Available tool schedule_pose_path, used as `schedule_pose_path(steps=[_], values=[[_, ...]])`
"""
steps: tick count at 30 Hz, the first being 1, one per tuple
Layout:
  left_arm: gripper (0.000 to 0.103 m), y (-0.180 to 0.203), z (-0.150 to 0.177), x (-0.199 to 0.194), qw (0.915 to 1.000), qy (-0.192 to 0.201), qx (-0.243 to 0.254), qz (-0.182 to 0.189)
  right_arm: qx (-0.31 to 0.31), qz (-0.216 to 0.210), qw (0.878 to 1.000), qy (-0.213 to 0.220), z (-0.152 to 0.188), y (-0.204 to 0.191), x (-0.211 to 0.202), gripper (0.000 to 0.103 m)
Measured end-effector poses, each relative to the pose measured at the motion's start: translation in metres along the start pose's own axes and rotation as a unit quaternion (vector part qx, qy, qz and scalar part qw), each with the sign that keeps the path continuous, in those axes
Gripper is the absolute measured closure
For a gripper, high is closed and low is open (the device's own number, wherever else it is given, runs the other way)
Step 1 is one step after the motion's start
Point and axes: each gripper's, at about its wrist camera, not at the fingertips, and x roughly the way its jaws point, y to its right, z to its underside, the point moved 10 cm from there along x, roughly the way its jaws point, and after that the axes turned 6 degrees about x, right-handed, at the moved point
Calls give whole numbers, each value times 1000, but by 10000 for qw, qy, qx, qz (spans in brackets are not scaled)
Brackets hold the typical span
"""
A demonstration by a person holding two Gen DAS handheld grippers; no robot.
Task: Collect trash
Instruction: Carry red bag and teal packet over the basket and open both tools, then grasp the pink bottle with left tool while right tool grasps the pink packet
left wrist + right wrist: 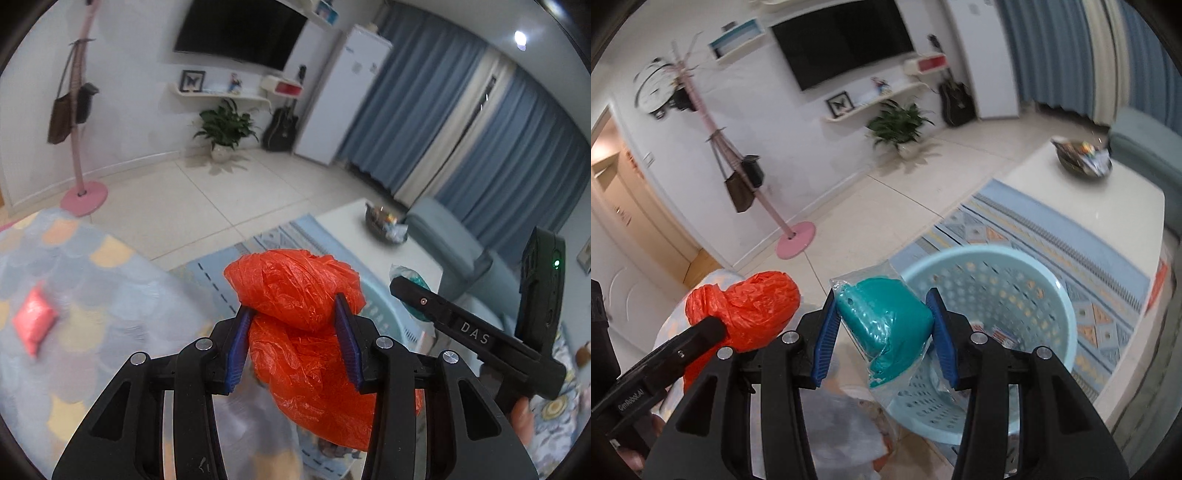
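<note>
My left gripper is shut on a crumpled orange plastic bag, its blue pads pressing both sides. The same orange bag shows at the left of the right wrist view. My right gripper is shut on a teal lump in a clear plastic wrapper. That teal item peeks out behind the right gripper's body in the left wrist view. A light blue perforated basket stands on the floor just beyond and right of the teal item, its mouth open upward. Both grippers are side by side, held above the floor.
A pink packet lies on a scale-patterned cover at the left. A white low table bears a dark bowl of wrappers. A patterned rug, a pink coat stand, a potted plant and a blue sofa surround the tiled floor.
</note>
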Motion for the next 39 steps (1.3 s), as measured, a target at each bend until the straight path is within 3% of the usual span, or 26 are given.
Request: schedule_pose_path(steps=[8, 14, 18, 23, 29, 39], values=[[61, 13, 9, 74, 9984, -511, 216, -127, 469, 426, 9974, -332, 16, 60, 36, 59], [42, 13, 10, 86, 9987, -517, -37, -14, 562, 621, 9957, -397, 19, 83, 45, 56], [33, 13, 10, 77, 9992, -398, -27, -9, 600, 680, 9953, -345, 17, 87, 41, 52], [31, 15, 8, 65, 9996, -285, -55, -31, 746, 550, 9951, -344, 18, 82, 35, 42], [30, -2, 7, 32, 9997, -21, -9, -262, 656, 471, 9965, -225, 16, 60, 19, 42], [29, -49, 9, -53, 9958, 439, 129, -792, -5, -36, 10000, -79, 23, -32, -7, 41]])
